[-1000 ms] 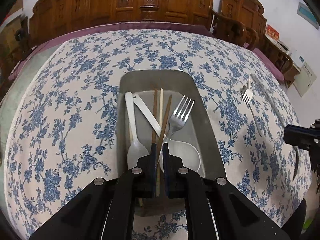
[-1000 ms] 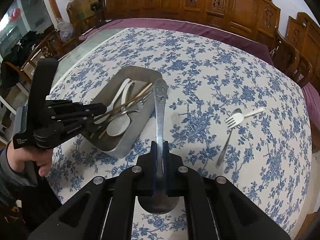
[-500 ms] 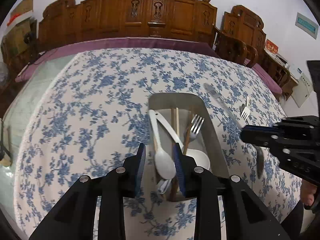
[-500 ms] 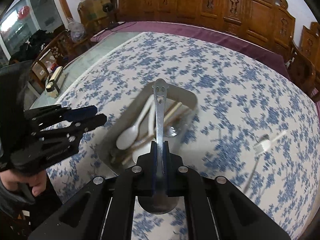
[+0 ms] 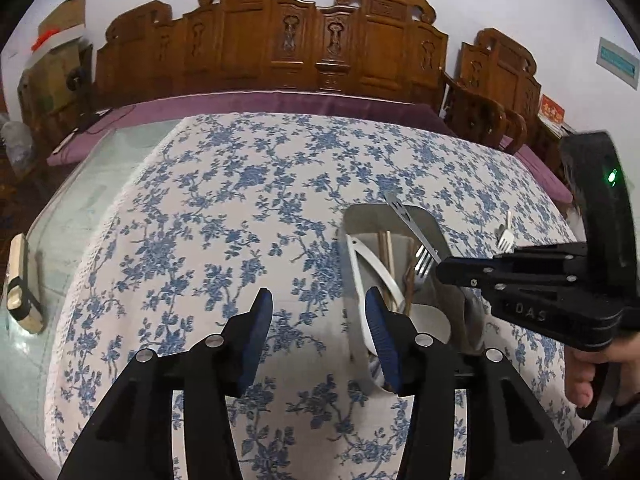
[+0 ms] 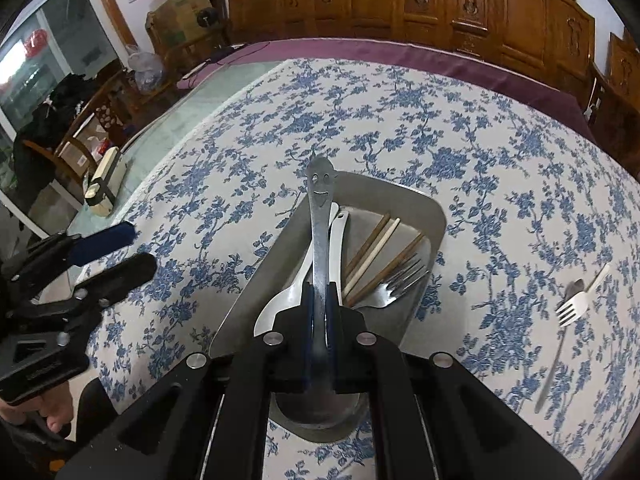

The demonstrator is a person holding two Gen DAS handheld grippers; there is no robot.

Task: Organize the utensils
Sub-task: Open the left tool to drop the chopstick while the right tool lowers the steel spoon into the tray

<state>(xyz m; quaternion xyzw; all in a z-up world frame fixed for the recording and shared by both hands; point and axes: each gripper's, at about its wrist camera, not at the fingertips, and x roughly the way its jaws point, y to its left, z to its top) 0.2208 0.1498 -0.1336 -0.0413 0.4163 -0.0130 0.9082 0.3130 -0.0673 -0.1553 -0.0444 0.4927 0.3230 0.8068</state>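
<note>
Right gripper: jaws pressing closed on the stem of a steel spoon, whose smiley-face handle end is pointing away over the metal tray while its bowl is sitting under the gripper body.

Left gripper: jaws standing wide apart, gripping nothing, hovering over the blue-flowered tablecloth just left of the tray.

Tray contents: two white spoons lying side by side; three chopsticks, two brown and one pale, slanting beside them; a steel fork resting at the right side.

Loose items: a white fork lying across a steel utensil on the cloth, well apart from the tray on its right.
</note>
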